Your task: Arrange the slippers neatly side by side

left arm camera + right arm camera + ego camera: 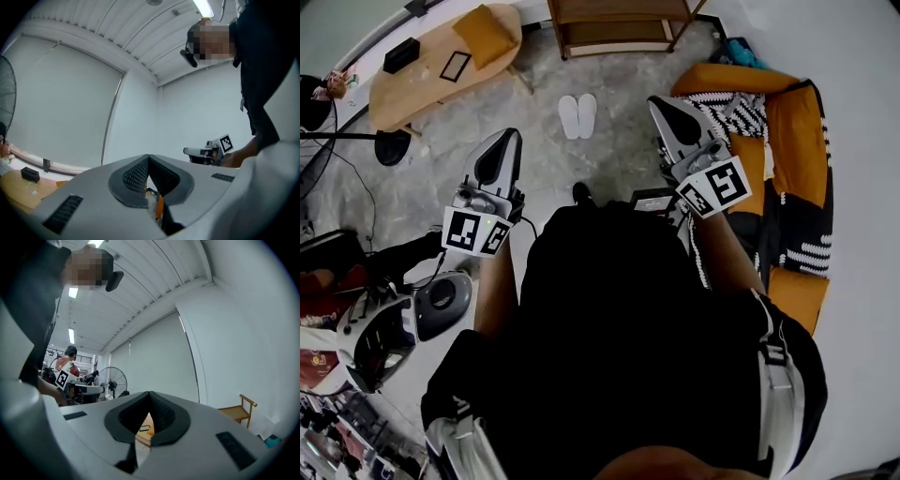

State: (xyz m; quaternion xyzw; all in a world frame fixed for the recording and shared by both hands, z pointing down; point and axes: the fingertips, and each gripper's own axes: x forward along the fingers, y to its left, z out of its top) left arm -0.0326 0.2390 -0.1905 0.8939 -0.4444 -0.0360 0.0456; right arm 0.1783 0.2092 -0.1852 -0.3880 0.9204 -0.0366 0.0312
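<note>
Two white slippers [578,115] lie side by side on the floor [614,150], ahead of and between the left gripper [504,141] and the right gripper [661,108] — both have their jaws pressed together. One wooden table [412,80] stands left, one orange sofa [792,127] right, one shelf [619,28] behind — only bare floor lies between.

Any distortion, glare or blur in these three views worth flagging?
Head view: heavy fisheye bending the room's edges, even light, slippers sharp. Left gripper view: black vignette at the corners, ceiling lamp blown out. Right gripper view: same vignette, strip light glaring, fan clear in the distance.
</note>
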